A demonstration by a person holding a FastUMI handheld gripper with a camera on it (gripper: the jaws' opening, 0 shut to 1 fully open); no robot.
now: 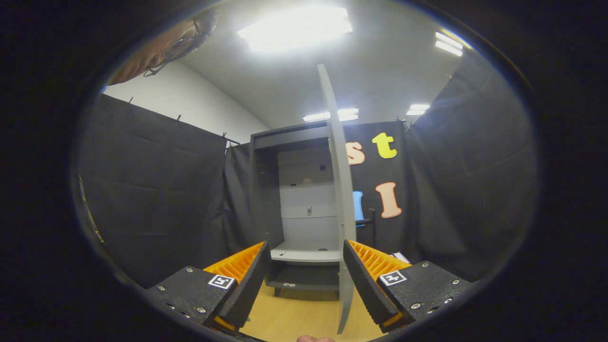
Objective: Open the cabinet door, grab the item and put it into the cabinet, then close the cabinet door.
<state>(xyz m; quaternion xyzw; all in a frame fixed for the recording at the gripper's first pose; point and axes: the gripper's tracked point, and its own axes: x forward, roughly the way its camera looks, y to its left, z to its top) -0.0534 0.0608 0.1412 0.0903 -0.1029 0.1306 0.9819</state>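
Tool [306, 275] fingers spread wide apart, nothing held between them. Grey cabinet [285, 142] stands ahead on the light wood counter [289, 318], against the black cloth wall. Cabinet door [339, 190] swung fully open, seen edge-on as a thin grey slab, tall, running from well above the cabinet top down to the counter; its lower part sits just beside the inner face of the right finger [363, 285], whether touching cannot tell. Left finger [247, 285] well clear of the door. Cabinet interior visible between the fingers and beyond them: pale grey back panel, darker left side wall with small holes, one shelf [304, 254] at fingertip level, darker open space under it. Small dark spot on the shelf, too small to tell what. Small unclear bits on the back panel. The item to be stored cannot be made out. Part of a person's head [161, 45] with glasses above the left cloth wall. Bright ceiling lights [294, 28] overhead.
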